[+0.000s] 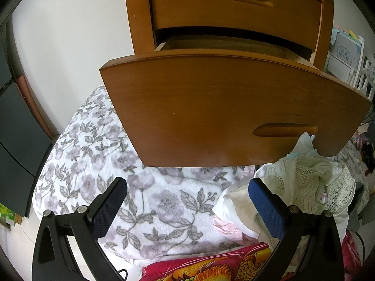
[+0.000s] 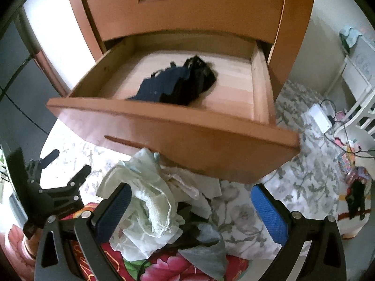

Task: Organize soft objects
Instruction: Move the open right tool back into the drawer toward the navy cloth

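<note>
In front of the wooden nightstand point(image 2: 192, 7), the lower drawer point(image 2: 164, 126) stands pulled out over a bed covered with a grey-flowered white blanket point(image 1: 98, 154). Inside the drawer, on its pale wood floor, lies a dark bundle of garments point(image 2: 180, 84) — navy and black cloth crumpled together, nearer the middle than the walls. The upper drawer point(image 2: 187, 11) is shut.

Below the drawer front sits a loose pile of soft things: pale lace and mesh garments point(image 2: 150, 192) heaped on top, a grey cloth point(image 2: 206, 255) spilling toward the camera, and something dark half hidden beneath. The heap rests partly on the flowered blanket and partly on a red quilt with bright gold and pink patterning point(image 2: 168, 267).

The right tongs point(image 2: 189, 208) are spread wide and hold nothing; their left pad touches or nearly touches the lace heap, while the right pad hangs over bare blanket. The left tongs point(image 1: 187, 203) are likewise spread wide and empty — in the left wrist view their right pad sits just in front of the white mesh garment point(image 1: 311, 182), the other over the flowered blanket. From the right wrist view the left tongs appear at the far left, well apart from the pile.

At the right, beyond the bed, a white charger with cables point(image 2: 320, 117) lies near a white shelf point(image 2: 358, 75).
</note>
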### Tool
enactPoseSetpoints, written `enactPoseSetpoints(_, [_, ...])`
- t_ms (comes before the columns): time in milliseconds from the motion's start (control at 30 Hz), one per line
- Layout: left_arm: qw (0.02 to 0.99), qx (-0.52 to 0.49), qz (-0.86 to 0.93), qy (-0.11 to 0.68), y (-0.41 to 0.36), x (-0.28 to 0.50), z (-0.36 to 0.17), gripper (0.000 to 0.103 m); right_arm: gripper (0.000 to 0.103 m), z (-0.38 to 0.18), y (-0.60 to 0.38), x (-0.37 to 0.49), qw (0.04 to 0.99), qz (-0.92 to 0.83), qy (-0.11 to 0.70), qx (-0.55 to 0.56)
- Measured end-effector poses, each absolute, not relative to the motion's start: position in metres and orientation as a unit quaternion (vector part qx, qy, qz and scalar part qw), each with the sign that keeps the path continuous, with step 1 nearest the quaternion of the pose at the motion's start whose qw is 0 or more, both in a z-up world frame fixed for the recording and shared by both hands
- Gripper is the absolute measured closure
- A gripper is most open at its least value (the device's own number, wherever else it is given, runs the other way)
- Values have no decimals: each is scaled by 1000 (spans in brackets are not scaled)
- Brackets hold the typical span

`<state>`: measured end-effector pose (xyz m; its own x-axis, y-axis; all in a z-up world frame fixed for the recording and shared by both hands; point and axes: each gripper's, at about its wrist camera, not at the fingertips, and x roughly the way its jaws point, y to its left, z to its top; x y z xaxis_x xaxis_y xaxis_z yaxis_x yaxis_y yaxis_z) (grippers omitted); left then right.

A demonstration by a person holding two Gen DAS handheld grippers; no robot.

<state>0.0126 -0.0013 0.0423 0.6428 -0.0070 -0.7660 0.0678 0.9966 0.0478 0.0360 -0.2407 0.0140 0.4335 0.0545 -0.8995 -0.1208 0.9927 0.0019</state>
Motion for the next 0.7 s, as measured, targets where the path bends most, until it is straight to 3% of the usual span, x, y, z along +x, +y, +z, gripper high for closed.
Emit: enactPoseSetpoints(700, [905, 25, -24, 425, 1, 14, 41, 0, 0, 89, -187, 65, 888, 116, 435, -90])
